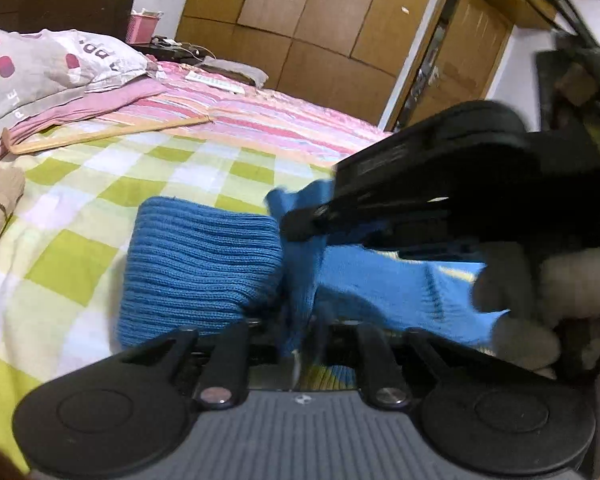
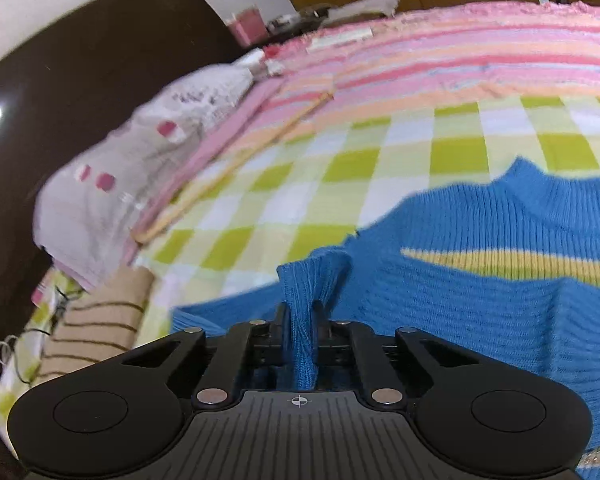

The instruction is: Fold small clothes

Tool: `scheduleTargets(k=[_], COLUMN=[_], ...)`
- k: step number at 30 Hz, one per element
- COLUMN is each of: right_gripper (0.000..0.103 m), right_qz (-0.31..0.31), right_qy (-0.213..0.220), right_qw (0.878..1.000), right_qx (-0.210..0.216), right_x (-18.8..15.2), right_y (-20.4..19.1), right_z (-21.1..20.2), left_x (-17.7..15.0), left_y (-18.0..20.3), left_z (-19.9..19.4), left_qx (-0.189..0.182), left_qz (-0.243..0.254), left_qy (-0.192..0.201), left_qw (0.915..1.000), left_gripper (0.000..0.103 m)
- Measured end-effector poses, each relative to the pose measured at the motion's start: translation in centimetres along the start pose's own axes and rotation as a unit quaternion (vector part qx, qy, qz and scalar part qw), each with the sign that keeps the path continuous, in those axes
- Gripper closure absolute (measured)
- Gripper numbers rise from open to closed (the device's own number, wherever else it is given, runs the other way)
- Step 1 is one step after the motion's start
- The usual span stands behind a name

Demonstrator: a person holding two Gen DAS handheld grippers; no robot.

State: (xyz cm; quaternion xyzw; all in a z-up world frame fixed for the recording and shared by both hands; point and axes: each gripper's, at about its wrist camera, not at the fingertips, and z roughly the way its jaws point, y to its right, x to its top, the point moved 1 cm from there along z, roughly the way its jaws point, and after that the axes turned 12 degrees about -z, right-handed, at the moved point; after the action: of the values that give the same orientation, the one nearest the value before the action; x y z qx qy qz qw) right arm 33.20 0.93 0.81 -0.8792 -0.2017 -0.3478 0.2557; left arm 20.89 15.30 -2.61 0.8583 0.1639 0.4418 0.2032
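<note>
A small blue knitted sweater (image 2: pixel 480 312) with a yellow stripe lies on the green-checked bed cover (image 2: pixel 340 168). My right gripper (image 2: pixel 302 320) is shut on a bunched fold of the sweater near its left edge. In the left wrist view the blue sweater (image 1: pixel 204 264) shows a ribbed part lying on the checked bed cover (image 1: pixel 80 216). My left gripper (image 1: pixel 300 332) is shut on a pinch of the blue knit. The right gripper (image 1: pixel 300 224) also shows there, coming in from the right and gripping the same sweater just above my left one.
A wooden stick (image 1: pixel 108 132) lies on the bed by pink clothes and a grey pillow (image 1: pixel 40 64). A beige striped garment (image 2: pixel 100 328) lies at the left edge. Wooden wardrobes (image 1: pixel 320 20) stand behind the bed. A dark headboard (image 2: pixel 80 80) is on the left.
</note>
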Motion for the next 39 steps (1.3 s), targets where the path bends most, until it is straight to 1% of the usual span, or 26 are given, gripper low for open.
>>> scheduleTargets(k=[2,3,6,8,16,22,26,31,35,36,37,39], right_gripper=[0.094,0.094,0.095,0.095,0.095,0.095,0.095,0.095,0.095,0.094,0.089,0.089], right_qz=[-0.004,-0.005,0.005,0.013,0.067,0.092,0.117,0.151,0.166,0.168,0.170,0.171], right_qy=[0.023,0.032,0.057,0.071,0.119,0.147,0.146,0.128,0.118,0.115,0.113,0.108], right_qw=[1.000,0.999,0.998,0.997,0.989,0.981,0.976,0.969,0.967,0.967,0.967,0.967], right_qx=[0.009,0.008,0.003,-0.009,-0.050,-0.082,-0.111,-0.147,-0.154,-0.154,-0.153,-0.155], right_x=[0.5,0.8,1.4,1.6,0.9,-1.2,-4.3,-7.9,-9.5,-9.7,-9.9,-10.1], right_y=[0.1,0.2,1.7,2.9,8.9,12.2,14.5,16.9,17.8,17.9,18.0,18.0], right_z=[-1.4,-2.1,-4.0,-5.1,-10.0,-14.1,-15.6,-15.6,-15.1,-15.0,-15.0,-15.0], left_x=[0.2,0.2,0.3,0.3,0.2,-0.1,-0.7,-1.3,-1.6,-1.6,-1.7,-1.7], left_y=[-0.2,-0.2,-0.1,-0.1,-0.2,0.3,0.7,1.2,1.3,1.3,1.3,1.4], left_z=[-0.5,-0.8,-1.4,-1.6,-1.0,-0.3,0.2,0.7,1.0,1.1,1.1,1.0], left_qx=[-0.009,-0.013,-0.023,-0.025,-0.030,-0.025,-0.020,-0.013,-0.011,-0.010,-0.010,-0.010], left_qz=[-0.008,-0.009,-0.007,-0.003,0.004,0.015,0.026,0.049,0.053,0.053,0.054,0.054], left_qy=[0.014,0.020,0.035,0.041,0.032,0.019,0.006,-0.003,-0.012,-0.013,-0.013,-0.013], left_qw=[0.9998,0.9997,0.9991,0.9988,0.9990,0.9994,0.9994,0.9987,0.9985,0.9984,0.9984,0.9984], left_gripper=[0.064,0.062,0.058,0.056,0.055,0.055,0.055,0.055,0.055,0.055,0.055,0.055])
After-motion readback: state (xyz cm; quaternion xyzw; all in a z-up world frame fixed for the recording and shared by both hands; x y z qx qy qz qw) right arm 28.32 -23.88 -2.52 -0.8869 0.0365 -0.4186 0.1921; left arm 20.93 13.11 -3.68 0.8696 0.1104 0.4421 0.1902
